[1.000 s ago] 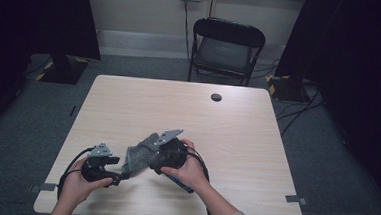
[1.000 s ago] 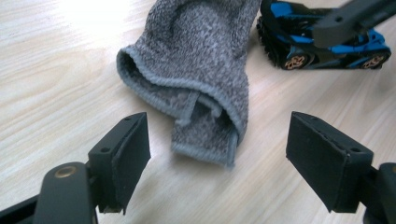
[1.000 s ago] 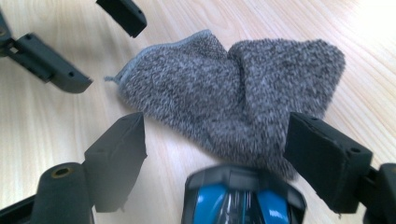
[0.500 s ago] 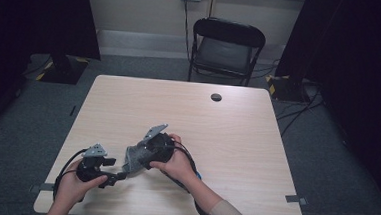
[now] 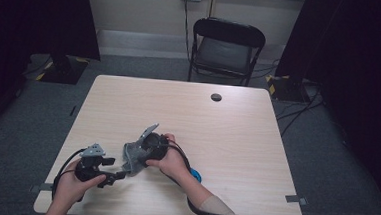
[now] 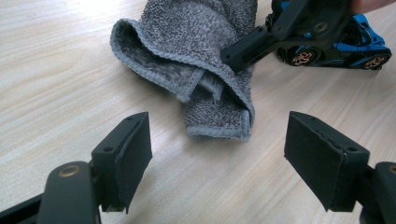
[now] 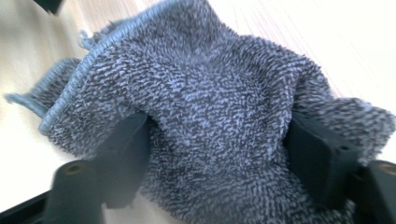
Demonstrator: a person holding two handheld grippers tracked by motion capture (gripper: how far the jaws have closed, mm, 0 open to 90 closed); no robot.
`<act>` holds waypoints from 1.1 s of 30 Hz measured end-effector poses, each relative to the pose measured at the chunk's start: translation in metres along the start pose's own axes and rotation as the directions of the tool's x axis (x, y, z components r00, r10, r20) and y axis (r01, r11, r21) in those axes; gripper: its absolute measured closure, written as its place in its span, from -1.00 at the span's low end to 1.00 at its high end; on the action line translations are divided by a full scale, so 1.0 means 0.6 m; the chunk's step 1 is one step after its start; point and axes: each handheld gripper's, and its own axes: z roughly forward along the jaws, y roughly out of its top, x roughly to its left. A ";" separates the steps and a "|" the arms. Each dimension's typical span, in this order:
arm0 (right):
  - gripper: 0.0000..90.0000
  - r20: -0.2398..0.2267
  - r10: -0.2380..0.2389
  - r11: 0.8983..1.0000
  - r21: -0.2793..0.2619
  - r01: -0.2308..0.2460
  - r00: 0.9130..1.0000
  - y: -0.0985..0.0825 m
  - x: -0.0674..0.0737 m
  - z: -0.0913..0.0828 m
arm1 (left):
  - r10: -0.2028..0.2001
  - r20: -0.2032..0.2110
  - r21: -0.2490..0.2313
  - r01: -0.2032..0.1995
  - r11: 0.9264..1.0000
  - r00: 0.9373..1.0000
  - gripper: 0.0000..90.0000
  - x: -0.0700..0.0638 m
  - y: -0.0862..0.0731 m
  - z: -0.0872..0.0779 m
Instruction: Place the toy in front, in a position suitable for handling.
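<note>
Near the desk's front-left corner, both tongs work at a grey cloth (image 5: 134, 156). Vs. a sec ago, the right tongs (image 5: 134, 163) sit lower and further left, closer to the person's edge, and the cloth has come along w/ them; its jaws have just been closing, w/ cloth bunched between them. In the right gripper view the fabric fills the gap and presses against both pads (image 7: 126, 154), so it's gripping the cloth. The left tongs (image 5: 119, 174) haven't shifted: jaws fairly wide apart, nothing between them, aimed at the cloth's near end but not touching it.

Surface: pale wood-grain desk (image 5: 236, 140), w/ a small dark round cap (image 5: 216, 97) near its far edge. A blue toy car (image 6: 336, 44) lies just behind the right tongs' body, beside the cloth; in the high view it peeks out as a blue spot by the right wrist. Room: grey carpet, a black folding chair (image 5: 226, 48) beyond the desk, dark curtains both sides, a wall socket above the chair, cables on the floor at right.

Cloth: grey terry, nubby pile, stitched hem. It's folded over itself, w/ one rolled edge forming an open loop at left and a narrow flap pointing toward the left tongs. It lies on the desk between the two tongs, its far part lifted slightly in the right tongs.
</note>
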 end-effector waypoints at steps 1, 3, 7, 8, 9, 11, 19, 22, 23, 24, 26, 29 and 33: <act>-0.31 0.006 -0.003 1.000 0.001 0.003 1.000 0.001 0.001 0.001 | 0.001 0.000 0.000 -0.001 1.000 1.000 -0.49 0.000 0.000 0.000; -0.18 0.025 -0.016 1.000 0.011 0.016 1.000 0.001 0.004 0.001 | 0.002 0.001 -0.001 -0.002 1.000 1.000 -0.49 0.000 0.000 0.001; 0.20 0.050 -0.024 1.000 0.000 0.024 0.998 -0.001 0.002 -0.001 | 0.000 0.001 0.005 0.000 1.000 1.000 -0.49 0.001 -0.002 0.002; 0.27 0.051 -0.030 1.000 -0.001 0.030 0.998 -0.001 0.001 -0.001 | 0.004 -0.001 0.010 -0.004 1.000 1.000 -0.48 0.001 -0.002 0.003; 0.35 0.057 -0.035 0.999 -0.002 0.035 0.998 -0.002 0.001 -0.002 | 0.005 -0.002 0.009 -0.005 1.000 1.000 -0.48 0.001 -0.002 0.003; 0.49 0.071 -0.046 0.999 -0.005 0.047 0.996 -0.003 0.002 -0.003 | 0.003 0.000 0.006 -0.003 1.000 1.000 -0.48 0.000 -0.001 0.003; 0.65 0.072 0.020 0.996 -0.083 -0.014 0.997 -0.004 -0.010 -0.028 | 0.015 0.012 0.006 -0.015 1.000 1.000 -0.47 -0.006 0.004 0.007; 0.65 0.084 0.040 0.993 -0.118 -0.030 0.996 -0.005 -0.023 -0.054 | 0.021 0.014 0.006 -0.022 1.000 1.000 -0.47 -0.009 0.006 0.008; 0.65 0.078 0.050 0.990 -0.134 -0.040 0.996 -0.007 -0.030 -0.064 | 0.019 0.014 0.005 -0.019 1.000 1.000 -0.47 -0.011 0.007 0.010; 0.65 0.081 0.070 0.988 -0.146 -0.058 0.994 -0.009 -0.035 -0.075 | 0.025 0.014 0.007 -0.025 1.000 1.000 -0.47 -0.012 0.008 0.011; 0.65 0.096 0.081 0.985 -0.158 -0.066 0.992 -0.018 -0.046 -0.096 | 0.031 0.018 0.011 -0.031 0.999 0.999 -0.48 -0.017 0.011 0.015; 0.65 0.112 0.110 0.980 -0.175 -0.089 0.988 -0.039 -0.061 -0.125 | 0.050 0.022 0.014 -0.050 0.999 0.998 -0.48 -0.025 0.017 0.022; 0.65 0.139 0.151 0.975 -0.186 -0.124 0.979 -0.078 -0.083 -0.159 | 0.085 0.031 0.007 -0.085 0.996 0.996 -0.48 -0.042 0.031 0.032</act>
